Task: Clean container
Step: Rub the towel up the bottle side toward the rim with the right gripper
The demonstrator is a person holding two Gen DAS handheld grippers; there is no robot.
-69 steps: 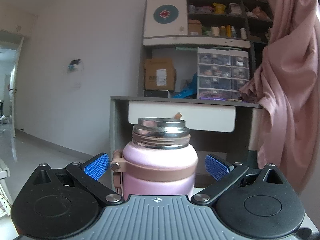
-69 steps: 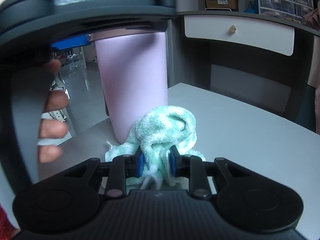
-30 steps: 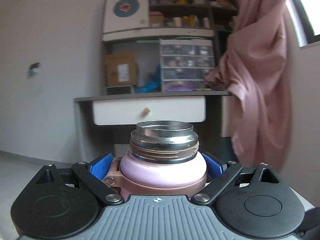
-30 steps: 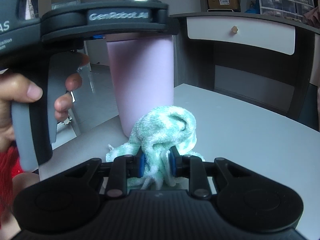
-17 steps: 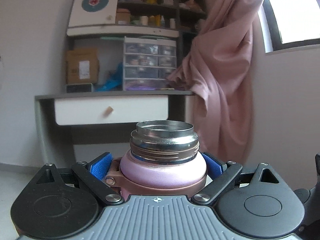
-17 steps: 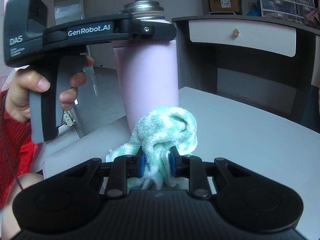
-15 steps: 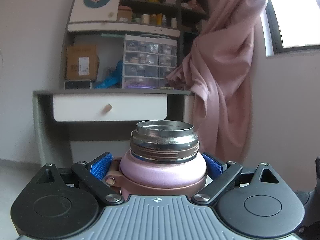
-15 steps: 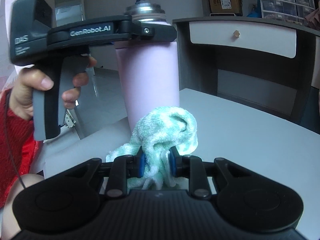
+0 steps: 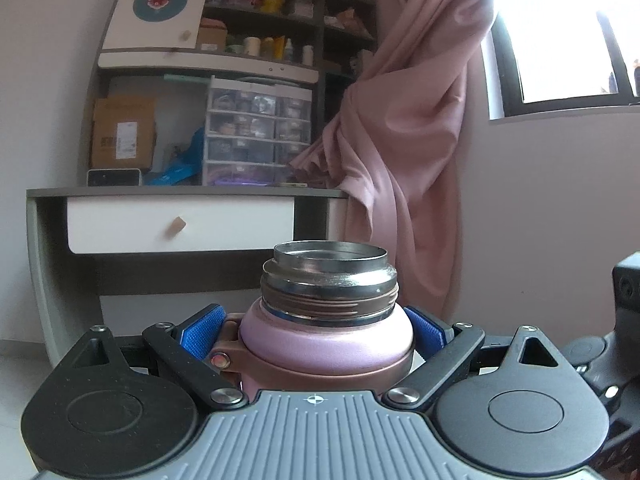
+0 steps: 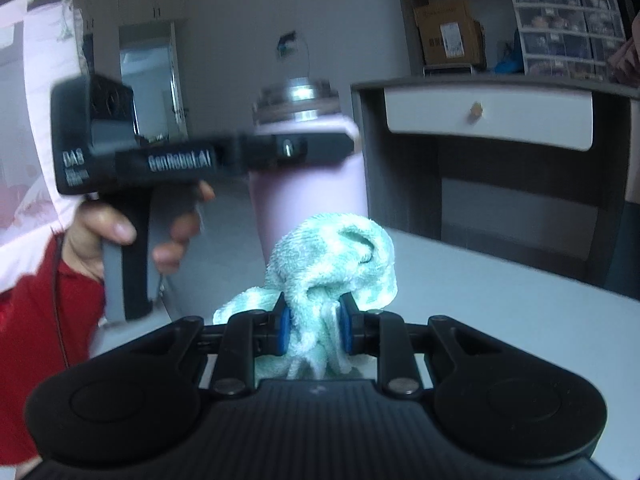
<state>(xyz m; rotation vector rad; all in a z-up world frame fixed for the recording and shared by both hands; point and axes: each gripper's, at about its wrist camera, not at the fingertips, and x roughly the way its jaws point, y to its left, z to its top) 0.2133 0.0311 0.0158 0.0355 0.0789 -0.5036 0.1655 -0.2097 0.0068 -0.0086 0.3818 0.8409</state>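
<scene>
A pink bottle (image 9: 326, 336) with an open steel mouth and no lid stands upright between my left gripper's (image 9: 316, 330) blue pads, which press on its shoulder. From the right wrist view the same pink bottle (image 10: 308, 192) is gripped near its top by the left gripper (image 10: 320, 146), held in a hand. My right gripper (image 10: 314, 330) is shut on a bunched mint-green cloth (image 10: 336, 256), just in front of the bottle's lower body and over the white table (image 10: 500, 312). The bottle's base is hidden behind the cloth.
A grey desk with a white drawer (image 10: 488, 114) stands beyond the table. Shelves with a cardboard box (image 9: 122, 132) and clear plastic drawers (image 9: 258, 132) rise above it. A pink curtain (image 9: 404, 128) hangs beside a bright window (image 9: 560, 36). A red sleeve (image 10: 44, 320) shows at the left.
My left gripper closed on the pink bottle and swung it round, so the curtain and window came into its view. The right gripper with the cloth rose slightly.
</scene>
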